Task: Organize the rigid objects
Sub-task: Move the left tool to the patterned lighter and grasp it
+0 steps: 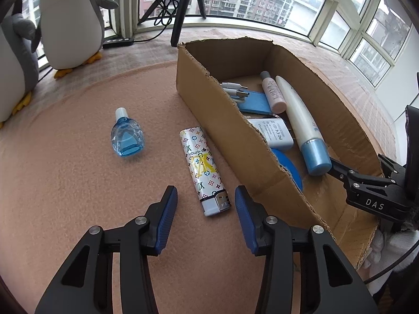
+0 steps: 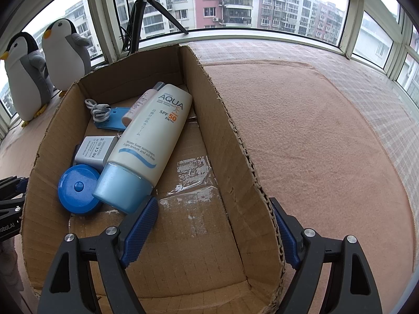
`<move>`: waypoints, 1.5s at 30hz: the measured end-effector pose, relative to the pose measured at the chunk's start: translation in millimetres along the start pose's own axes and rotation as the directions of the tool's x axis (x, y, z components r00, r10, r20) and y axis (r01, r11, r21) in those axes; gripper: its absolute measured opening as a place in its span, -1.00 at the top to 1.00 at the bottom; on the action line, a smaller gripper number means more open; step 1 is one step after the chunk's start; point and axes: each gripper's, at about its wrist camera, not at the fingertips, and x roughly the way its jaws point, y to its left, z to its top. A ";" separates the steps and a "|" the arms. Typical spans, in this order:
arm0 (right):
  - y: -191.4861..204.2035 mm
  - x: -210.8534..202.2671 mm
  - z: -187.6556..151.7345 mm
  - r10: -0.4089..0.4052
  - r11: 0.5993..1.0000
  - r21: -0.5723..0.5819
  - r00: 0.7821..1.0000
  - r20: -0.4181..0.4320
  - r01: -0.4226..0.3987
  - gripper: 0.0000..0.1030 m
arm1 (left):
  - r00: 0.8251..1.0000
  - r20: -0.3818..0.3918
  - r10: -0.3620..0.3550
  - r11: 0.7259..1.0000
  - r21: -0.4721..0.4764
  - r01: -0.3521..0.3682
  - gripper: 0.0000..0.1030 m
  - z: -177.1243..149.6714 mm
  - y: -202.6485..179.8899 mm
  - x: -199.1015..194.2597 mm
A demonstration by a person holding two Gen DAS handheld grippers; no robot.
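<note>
Lighter [image 1: 204,170]: lying flat on peach felt counter [image 1: 78,183], patterned silver body, just beside outer wall of cardboard box [image 1: 235,141], not touching it as far as visible
Left hand-held gripper [image 1: 206,218]: spread wide, blue pads [image 1: 166,219] either side of lighter's near end, nothing pinched, hovering just short of it
Eye-drop bottle [image 1: 127,136]: blue, clear, lying on counter left of lighter, apart from it
Right hand-held gripper [image 2: 220,231]: spread, straddling box's right wall, one pad [image 2: 140,231] inside, other outside; holding nothing
Sunscreen tube [image 2: 146,144]: white with light-blue cap, lying in box, cap end toward right hand-held gripper, inner pad just beside cap
Box contents: round blue case [image 2: 78,189] touching tube's cap; white charger [image 2: 94,151] behind it; small pink bottle [image 2: 137,107] alongside tube; coiled white cable [image 2: 98,110] on blue flat piece [image 2: 115,121] toward far end
Background: two plush penguins [image 2: 44,65] at window, black tripod [image 1: 183,5] on sill
</note>
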 end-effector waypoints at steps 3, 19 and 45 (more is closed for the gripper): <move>-0.1 0.0 0.1 0.000 1.000 0.000 1.000 0.000 0.000 -0.55 | 1.000 0.001 0.002 1.000 0.001 -0.002 0.15 0.0 -1.0 0.9; -0.9 0.1 0.6 0.001 1.000 0.000 1.000 0.000 -0.001 -0.55 | 0.999 -0.005 0.047 0.999 0.016 -0.047 0.29 3.8 -4.7 5.7; -0.9 0.7 1.2 0.003 1.000 0.002 1.000 -0.002 -0.003 -0.55 | 0.998 -0.007 0.058 0.998 0.003 -0.058 0.36 22.5 10.9 17.1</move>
